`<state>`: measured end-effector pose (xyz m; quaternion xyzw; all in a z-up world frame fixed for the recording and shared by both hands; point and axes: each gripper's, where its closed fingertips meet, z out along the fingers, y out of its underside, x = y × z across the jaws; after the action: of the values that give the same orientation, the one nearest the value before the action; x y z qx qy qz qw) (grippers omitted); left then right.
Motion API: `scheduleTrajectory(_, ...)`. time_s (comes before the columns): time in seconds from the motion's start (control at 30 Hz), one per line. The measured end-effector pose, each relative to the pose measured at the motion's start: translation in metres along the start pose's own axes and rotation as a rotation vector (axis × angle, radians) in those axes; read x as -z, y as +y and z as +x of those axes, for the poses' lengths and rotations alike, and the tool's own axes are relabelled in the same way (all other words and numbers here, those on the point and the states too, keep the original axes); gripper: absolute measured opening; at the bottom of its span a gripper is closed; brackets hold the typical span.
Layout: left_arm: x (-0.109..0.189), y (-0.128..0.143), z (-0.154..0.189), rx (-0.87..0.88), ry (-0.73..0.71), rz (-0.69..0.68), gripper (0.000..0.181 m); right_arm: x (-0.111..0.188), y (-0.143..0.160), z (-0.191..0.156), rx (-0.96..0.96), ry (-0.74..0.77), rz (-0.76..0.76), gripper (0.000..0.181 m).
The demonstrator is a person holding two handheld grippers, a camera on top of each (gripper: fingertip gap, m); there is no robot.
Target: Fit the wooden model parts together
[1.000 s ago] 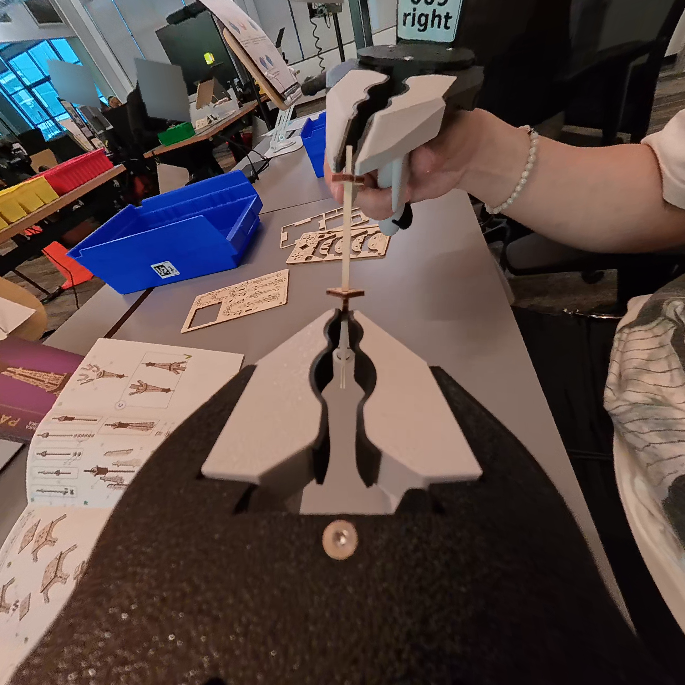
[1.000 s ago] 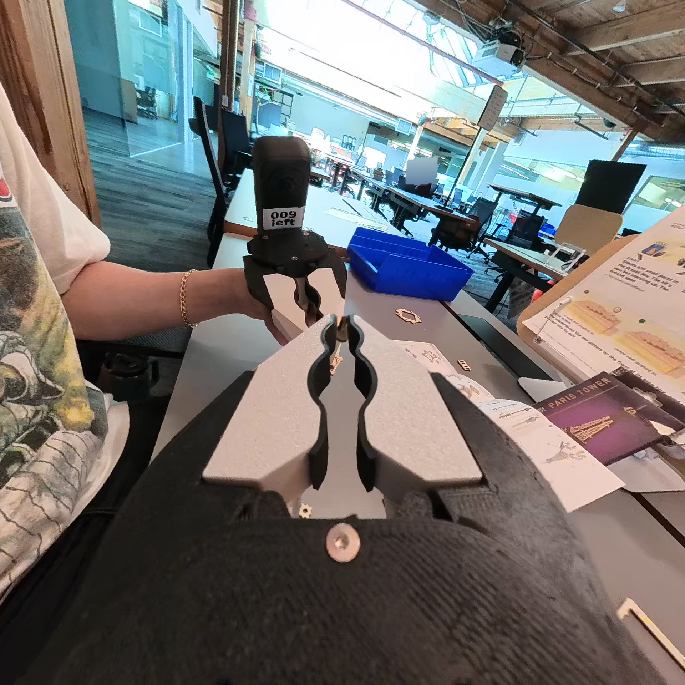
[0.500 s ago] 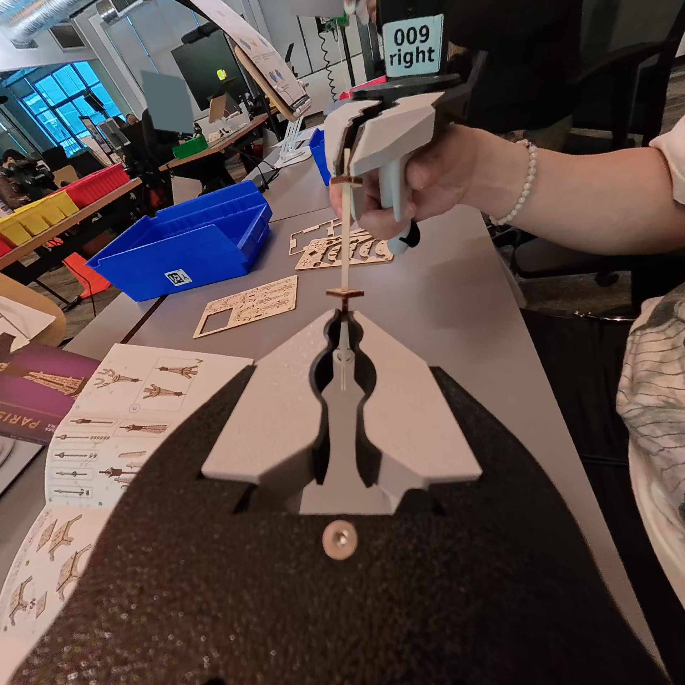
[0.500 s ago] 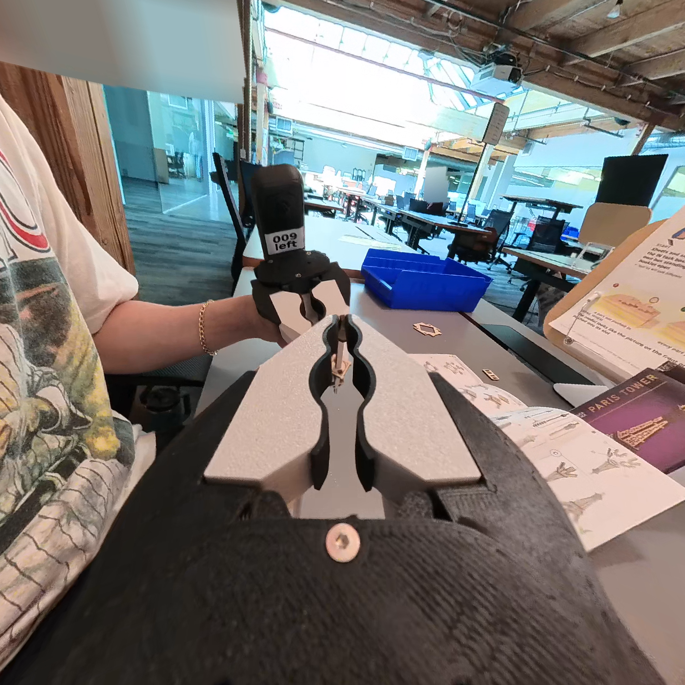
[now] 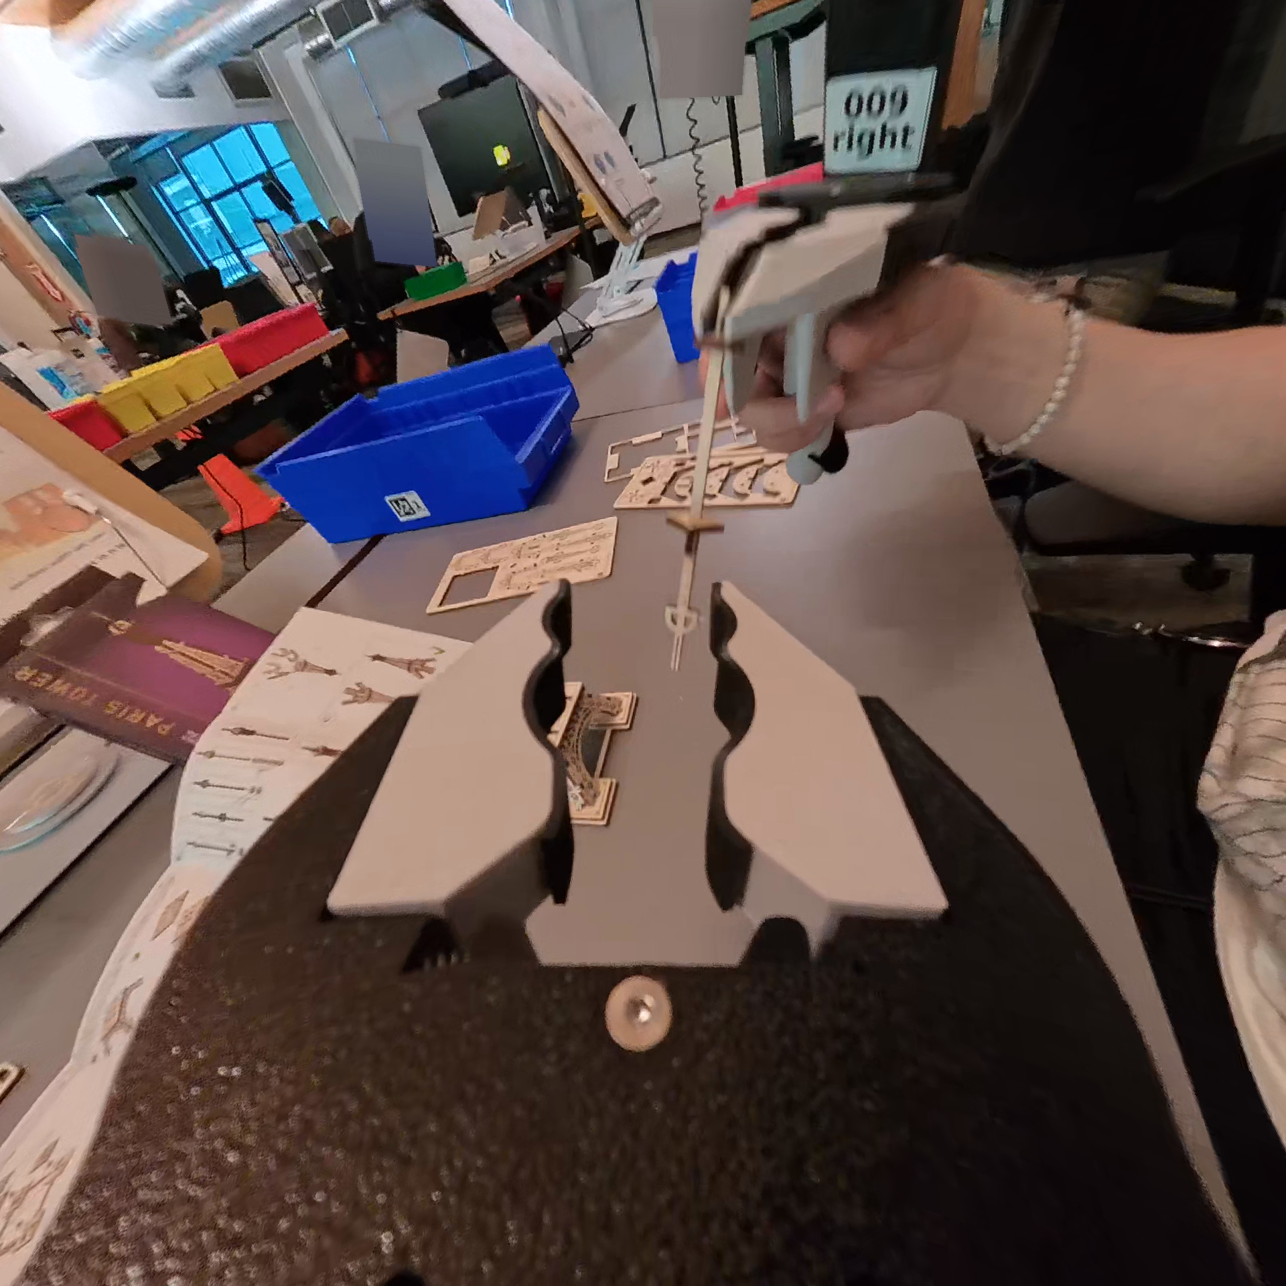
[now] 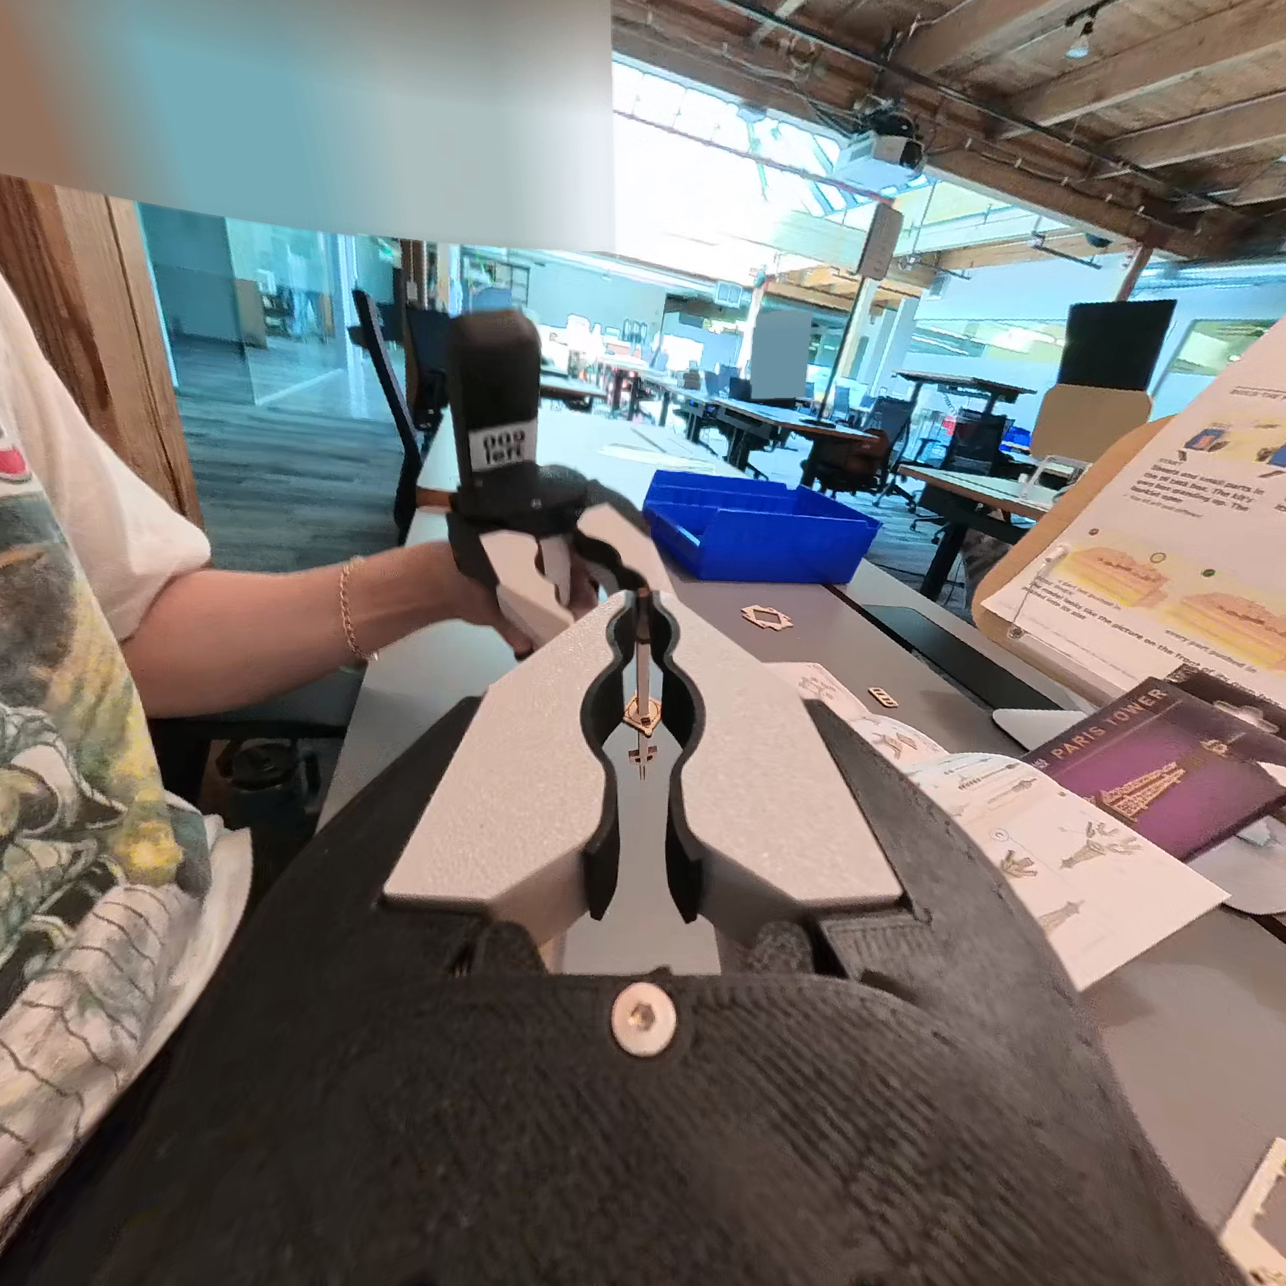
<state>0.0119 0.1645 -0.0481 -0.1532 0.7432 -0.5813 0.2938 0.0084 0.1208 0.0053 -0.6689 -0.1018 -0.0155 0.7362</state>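
A thin wooden spire (image 5: 690,557) with a small square platform on it hangs tip down from my right gripper (image 5: 720,327), which is shut on its upper end. In the right wrist view the spire (image 6: 644,671) runs back between the closed fingers of my right gripper (image 6: 641,600). My left gripper (image 5: 640,598) is open and empty, its jaws wide apart just below the spire's tip; it also shows in the right wrist view (image 6: 564,577). A wooden tower base (image 5: 595,744) lies on the grey table (image 5: 870,626), partly hidden by the left finger (image 5: 480,751).
A blue bin (image 5: 431,445) stands at the back left. Two flat sheets of wooden parts (image 5: 536,564) (image 5: 703,480) lie behind the spire. An instruction booklet (image 5: 313,696) and a purple box (image 5: 139,675) lie at the left. A loose wooden ring (image 6: 765,616) lies beyond my right gripper.
My left gripper has opened, let go of the spire's lower end and drawn back. The right gripper still holds the spire by its upper end. The tower base has come into view.
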Motion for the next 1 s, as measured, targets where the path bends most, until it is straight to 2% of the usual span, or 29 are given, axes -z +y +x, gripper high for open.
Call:
scheduleTrajectory(0.13, -0.001, -0.026, 0.019, -0.004, 0.056, 0.049, 0.028, -0.009, 0.008, -0.01, 0.024, -0.043, -0.032, 0.0)
scheduleTrajectory(0.23, -0.012, -0.024, 0.028, -0.038, 0.051, -0.011, 0.026, -0.015, 0.011, -0.019, 0.031, -0.072, -0.041, 0.0)
scheduleTrajectory(0.37, -0.019, -0.02, 0.031, -0.05, 0.048, -0.029, 0.001, -0.018, 0.009, -0.024, 0.048, -0.078, -0.047, 0.0)
scheduleTrajectory(0.5, -0.019, -0.022, 0.033, -0.061, 0.055, -0.02, 0.0, -0.016, 0.008, -0.026, 0.081, -0.082, -0.049, 0.002)
scheduleTrajectory(0.57, -0.018, -0.021, 0.032, -0.074, 0.056, -0.022, 0.001, -0.014, 0.01, -0.03, 0.121, -0.098, -0.068, 0.022)
scheduleTrajectory(0.6, -0.017, -0.022, 0.033, -0.074, 0.064, -0.017, 0.001, -0.013, 0.011, -0.028, 0.129, -0.087, -0.084, 0.025)
scheduleTrajectory(0.73, -0.016, -0.024, 0.034, -0.089, 0.073, 0.001, 0.001, -0.012, 0.007, -0.031, 0.109, -0.104, -0.066, 0.012)
scheduleTrajectory(1.0, -0.018, -0.02, 0.037, -0.118, 0.081, -0.024, 0.001, -0.012, 0.011, -0.032, 0.1, -0.115, -0.086, 0.008)
